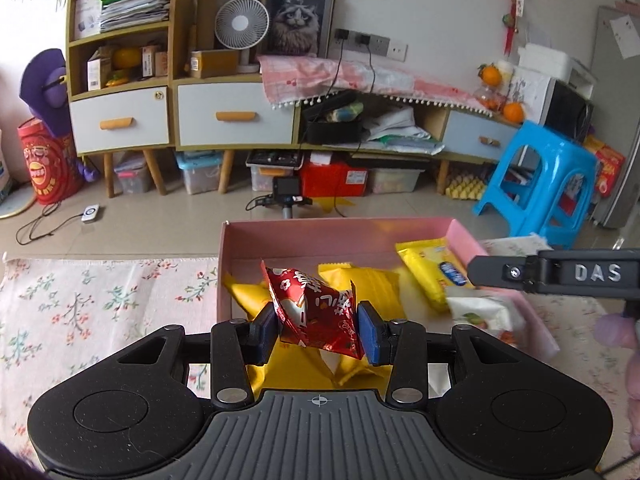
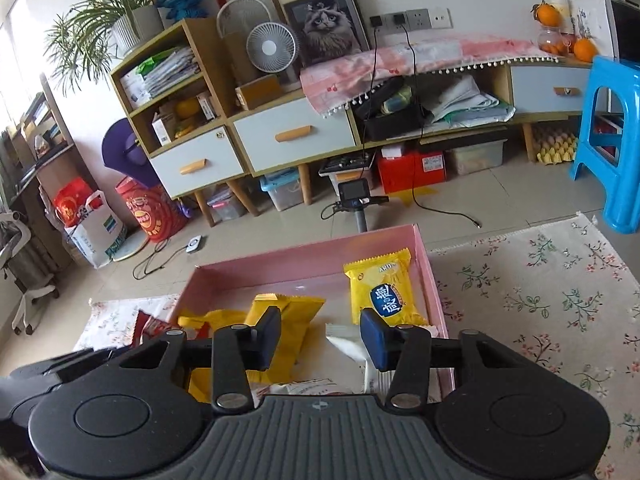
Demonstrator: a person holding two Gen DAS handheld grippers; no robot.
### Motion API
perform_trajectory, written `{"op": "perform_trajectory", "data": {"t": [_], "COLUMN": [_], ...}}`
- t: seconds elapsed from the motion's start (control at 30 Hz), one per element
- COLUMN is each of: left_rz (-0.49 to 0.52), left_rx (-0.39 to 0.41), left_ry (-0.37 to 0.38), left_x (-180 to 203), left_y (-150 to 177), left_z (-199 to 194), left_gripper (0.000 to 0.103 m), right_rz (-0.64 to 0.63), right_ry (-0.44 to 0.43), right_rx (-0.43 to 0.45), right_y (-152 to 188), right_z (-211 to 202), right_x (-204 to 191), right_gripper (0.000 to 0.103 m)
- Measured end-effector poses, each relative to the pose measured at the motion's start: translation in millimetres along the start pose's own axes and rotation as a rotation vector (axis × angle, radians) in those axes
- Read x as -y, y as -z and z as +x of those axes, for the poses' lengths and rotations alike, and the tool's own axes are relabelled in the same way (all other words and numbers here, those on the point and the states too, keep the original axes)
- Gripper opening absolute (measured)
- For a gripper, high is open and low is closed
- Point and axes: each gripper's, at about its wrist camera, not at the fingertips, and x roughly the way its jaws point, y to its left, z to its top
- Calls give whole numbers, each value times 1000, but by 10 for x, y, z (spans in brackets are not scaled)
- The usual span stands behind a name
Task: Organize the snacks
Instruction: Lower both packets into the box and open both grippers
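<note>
The left gripper's fingers are seen clamped on a red packet, one pad pressed to each side of its foil, so that it is held above the near half of the pink box. The right gripper's fingers stand at a narrow gap with nothing gripped between them; only box contents show through the gap.

The rest is placed from the pink box, largest first. A floral cloth is spread under the box and reaches out on both sides of it. The left gripper is held over the box's near edge, toward its left end. The right gripper is held over the near right part of the box (in the left view one of its arms, lettered DAS, juts in across the box's right wall).

Inside the box, a yellow biscuit pack with a blue oval label lies flat against the right wall. Plain yellow packs are heaped in the left and middle. A white packet lies near the front, right of the yellow heap and just below the biscuit pack; whether the two touch cannot be told.
</note>
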Motion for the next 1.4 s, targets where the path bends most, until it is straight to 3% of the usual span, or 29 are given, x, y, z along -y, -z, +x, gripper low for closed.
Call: {"op": "perform_trajectory", "data": {"t": [0.3, 0.43, 0.63, 0.7, 1.0, 1.4], "left_rz": [53, 45, 52, 52, 18, -3], "left_rx": [28, 23, 21, 17, 6, -3], "left_ry": [-35, -59, -54, -50, -48, -41], "left_x": [86, 104, 104, 97, 83, 84], "left_y": [-108, -129, -94, -88, -67, 42], "left_z": [271, 338, 214, 154, -192, -622], "left_gripper": [44, 69, 83, 84, 90, 94], "right_rz": [6, 10, 32, 34, 5, -23], "right_ry": [1, 10, 26, 31, 44, 78], "right_rx": [-10, -3, 8, 14, 23, 17], "right_y": [-16, -40, -79, -88, -106, -22], "right_z": [71, 62, 15, -29, -284, -612], "right_x": [101, 128, 153, 144, -1, -181], "right_gripper": [35, 36, 55, 64, 81, 87]}}
